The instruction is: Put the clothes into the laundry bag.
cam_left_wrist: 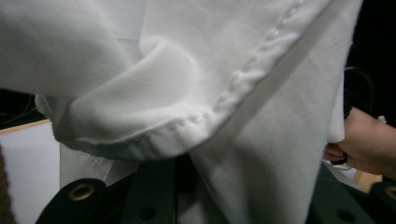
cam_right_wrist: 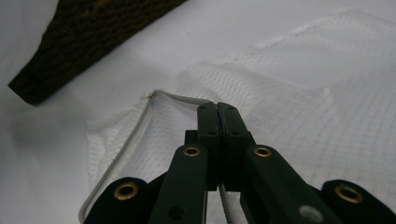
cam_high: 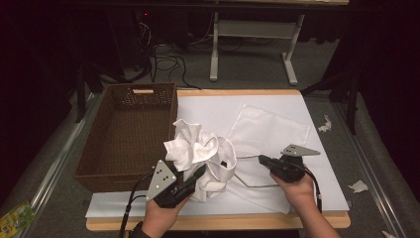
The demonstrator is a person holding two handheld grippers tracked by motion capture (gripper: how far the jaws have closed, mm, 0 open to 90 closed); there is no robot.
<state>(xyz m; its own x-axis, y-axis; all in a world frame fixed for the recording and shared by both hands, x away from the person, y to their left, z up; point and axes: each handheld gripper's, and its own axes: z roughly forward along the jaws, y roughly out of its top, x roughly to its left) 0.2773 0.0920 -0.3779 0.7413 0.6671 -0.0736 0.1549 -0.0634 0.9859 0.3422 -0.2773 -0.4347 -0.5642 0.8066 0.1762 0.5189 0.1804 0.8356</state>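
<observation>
From above, the table (cam_high: 317, 99) carries a white sheet, and on its left side sits a brown wicker basket (cam_high: 128, 133) with nothing visible inside. The person's left gripper (cam_high: 200, 172) comes in from the bottom edge and has its jaws clenched on a bunched white cloth (cam_high: 200, 151), which stands lifted in a crumpled mound just beside the basket's right wall. To the right lies a flat white mesh bag (cam_high: 267, 130), its zipper edge running toward the right gripper (cam_high: 261, 159), whose jaws are pressed together at that edge. The cloth mound hides part of the bag's left side. Behind the table stand the legs of another table and loose cables on the floor; scraps of paper lie on the carpet at the right.

In the left gripper view, folds of the white cloth (cam_left_wrist: 187, 84) hang right over the jaws, a stitched hem curving across the middle. The other hand (cam_left_wrist: 369, 144) shows at the right edge.

In the right gripper view, the right gripper (cam_right_wrist: 217, 108) has its jaws shut tight, pinching the mesh bag (cam_right_wrist: 303, 93) near its zipper (cam_right_wrist: 140, 126). The basket's corner (cam_right_wrist: 84, 42) sits at the upper left.
</observation>
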